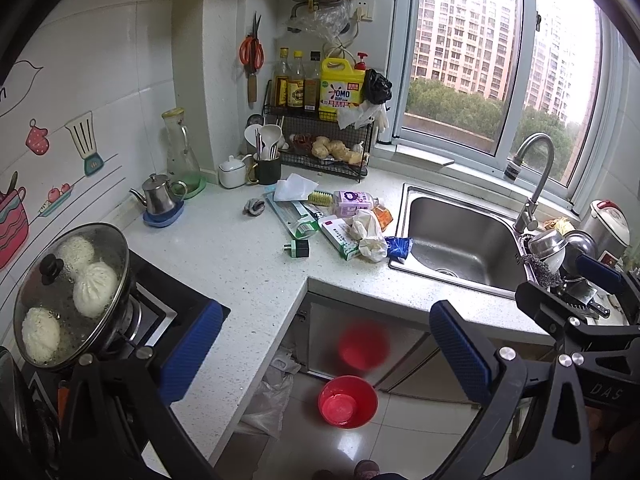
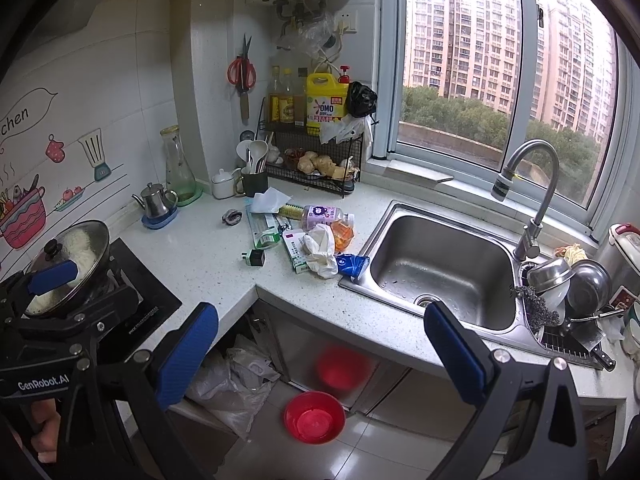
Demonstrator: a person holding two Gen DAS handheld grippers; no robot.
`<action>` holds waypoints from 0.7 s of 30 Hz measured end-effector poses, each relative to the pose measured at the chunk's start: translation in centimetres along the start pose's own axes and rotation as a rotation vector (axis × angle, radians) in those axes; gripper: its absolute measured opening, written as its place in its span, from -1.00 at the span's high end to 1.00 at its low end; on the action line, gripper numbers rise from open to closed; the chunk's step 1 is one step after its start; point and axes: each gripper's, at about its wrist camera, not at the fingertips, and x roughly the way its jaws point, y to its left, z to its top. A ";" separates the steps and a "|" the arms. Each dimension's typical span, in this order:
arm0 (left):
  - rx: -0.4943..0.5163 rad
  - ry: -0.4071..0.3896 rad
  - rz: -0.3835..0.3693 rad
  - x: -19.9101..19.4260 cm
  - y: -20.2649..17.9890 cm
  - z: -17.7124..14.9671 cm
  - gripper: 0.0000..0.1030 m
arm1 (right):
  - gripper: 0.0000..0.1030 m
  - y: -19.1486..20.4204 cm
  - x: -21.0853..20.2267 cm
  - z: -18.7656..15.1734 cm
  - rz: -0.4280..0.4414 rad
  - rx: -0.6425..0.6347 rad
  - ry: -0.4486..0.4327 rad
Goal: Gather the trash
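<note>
Trash (image 1: 344, 220) lies in a pile on the tabletop (image 1: 240, 264), just left of the sink (image 1: 460, 240). I hold my left gripper (image 1: 326, 350) and right gripper (image 2: 320, 354) spread wide, both empty, well apart from it.

You could read "OMO" on the yellow detergent jug (image 1: 342, 90) on the wire rack's (image 1: 320, 136) top shelf, "GenRobot.AI" on the left gripper (image 2: 52, 276), "DAS" on the right gripper (image 1: 600, 276), and "chen" on the wall sticker (image 2: 14, 120).
</note>
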 end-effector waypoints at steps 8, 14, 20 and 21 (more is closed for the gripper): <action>-0.002 -0.002 -0.008 0.3 -0.1 0.1 -1.00 | -0.99 -0.1 0.1 0.0 -0.003 -0.003 0.002; -0.001 0.001 -0.015 0.4 0.0 0.1 -1.00 | -0.99 -0.1 0.1 0.0 -0.004 0.002 0.003; 0.009 0.001 -0.014 0.4 0.1 0.2 -1.00 | -0.99 0.0 0.4 0.0 -0.007 0.010 0.009; 0.009 0.000 -0.014 0.4 0.0 0.2 -1.00 | -0.99 0.0 0.4 0.0 -0.006 0.012 0.010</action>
